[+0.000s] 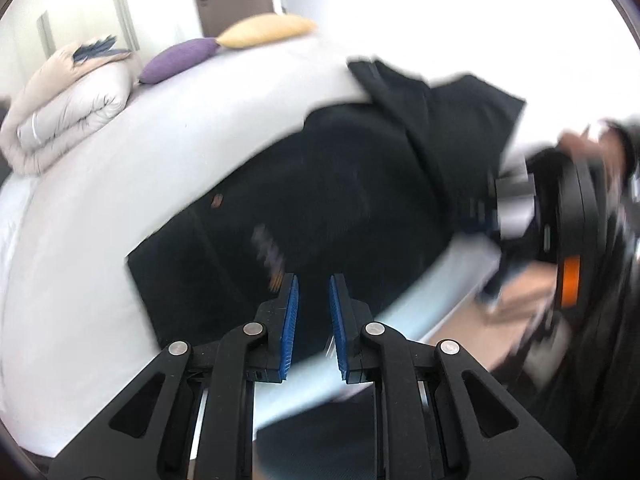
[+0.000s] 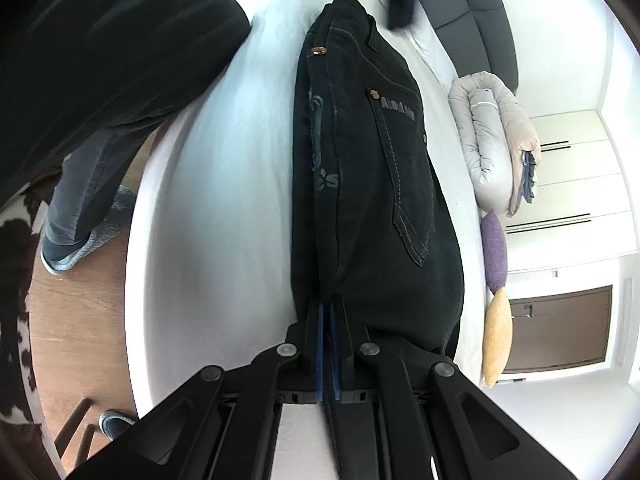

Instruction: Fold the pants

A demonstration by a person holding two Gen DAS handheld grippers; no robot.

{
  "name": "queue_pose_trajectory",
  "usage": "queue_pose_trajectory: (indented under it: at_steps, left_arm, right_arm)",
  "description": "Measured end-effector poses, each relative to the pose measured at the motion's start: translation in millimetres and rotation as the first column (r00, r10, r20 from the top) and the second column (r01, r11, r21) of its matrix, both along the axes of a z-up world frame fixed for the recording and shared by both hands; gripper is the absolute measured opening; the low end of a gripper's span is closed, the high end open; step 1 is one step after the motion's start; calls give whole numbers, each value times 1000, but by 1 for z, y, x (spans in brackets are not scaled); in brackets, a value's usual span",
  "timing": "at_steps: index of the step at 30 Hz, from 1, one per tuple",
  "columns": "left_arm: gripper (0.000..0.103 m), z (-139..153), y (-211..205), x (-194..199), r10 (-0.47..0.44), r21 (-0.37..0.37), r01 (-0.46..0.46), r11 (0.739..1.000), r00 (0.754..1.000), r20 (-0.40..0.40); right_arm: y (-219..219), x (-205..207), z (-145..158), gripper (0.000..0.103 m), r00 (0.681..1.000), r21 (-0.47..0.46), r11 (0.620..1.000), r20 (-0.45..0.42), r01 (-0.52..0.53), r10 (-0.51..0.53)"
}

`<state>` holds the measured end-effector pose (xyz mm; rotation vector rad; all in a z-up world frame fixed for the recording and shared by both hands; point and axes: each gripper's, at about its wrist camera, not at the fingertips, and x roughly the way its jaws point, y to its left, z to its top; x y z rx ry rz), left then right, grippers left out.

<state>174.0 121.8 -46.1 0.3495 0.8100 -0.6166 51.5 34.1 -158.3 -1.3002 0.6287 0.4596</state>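
Left wrist view sits just behind the left claw [image 1: 313,300], tilted down across the white bed [image 1: 100,208], close above the dark pants [image 1: 320,184]; far wall and door behind. Right wrist view looks down along the right claw [image 2: 329,312] lengthwise over the same pants [image 2: 372,168], very near. Shared: bed, pants, purple pillow [image 1: 180,60], yellow pillow [image 1: 264,30], rolled duvet [image 1: 68,108].

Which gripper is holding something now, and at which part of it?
The right gripper is shut on the black pants, pinching a fold of cloth at the end nearest it. The left gripper holds nothing; its jaws stand apart above the pants.
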Motion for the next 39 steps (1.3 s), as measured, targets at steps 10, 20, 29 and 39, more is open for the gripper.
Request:
queue_pose_trajectory:
  at_steps: [10, 20, 29, 39]
  left_arm:
    - [15, -78, -78, 50, 166, -29, -173, 985, 973, -161]
    - [15, -81, -79, 49, 206, -74, -222, 972, 962, -177]
    - [15, -81, -64, 45, 217, -117, -243, 963, 956, -199]
    - [15, -81, -61, 46, 219, -119, -248, 962, 953, -209]
  right_arm:
    - [-36, 6, 41, 73, 977, 342, 917, -130, 203, -168]
    - [-292, 163, 114, 67, 628, 687, -238, -725, 686, -284]
    - [-390, 263, 27, 55, 276, 334, -647, -941, 685, -193]
    - [-393, 312, 11, 8, 354, 342, -678, -927, 651, -127]
